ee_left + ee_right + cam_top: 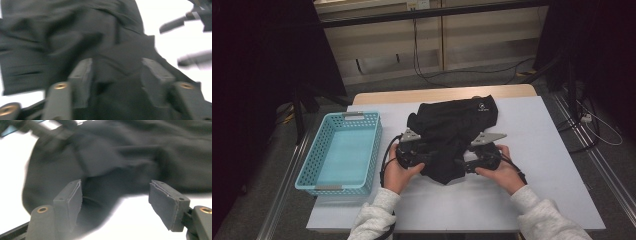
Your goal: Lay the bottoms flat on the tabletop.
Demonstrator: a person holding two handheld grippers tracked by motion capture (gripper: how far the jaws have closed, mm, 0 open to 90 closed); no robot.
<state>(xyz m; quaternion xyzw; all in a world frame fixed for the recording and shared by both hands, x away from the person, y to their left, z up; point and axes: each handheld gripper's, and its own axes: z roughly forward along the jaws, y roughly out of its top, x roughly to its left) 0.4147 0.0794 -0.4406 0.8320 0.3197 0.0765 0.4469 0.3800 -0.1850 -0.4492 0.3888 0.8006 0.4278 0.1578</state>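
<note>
Currently: both grippers released over the black garment [452, 135] — fold step.
Left gripper [116, 75] and right gripper [115, 197] jaws stand apart, gripping nothing — next, regrasp the near edge.

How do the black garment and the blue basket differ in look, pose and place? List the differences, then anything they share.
The black garment is soft and crumpled; the blue basket is stiff, with latticed walls. The black garment lies mid-table between the left gripper and right gripper; the blue basket stands apart at the table's left edge. The black garment is dark; the blue basket is pale turquoise. Both rest on the white table.
</note>
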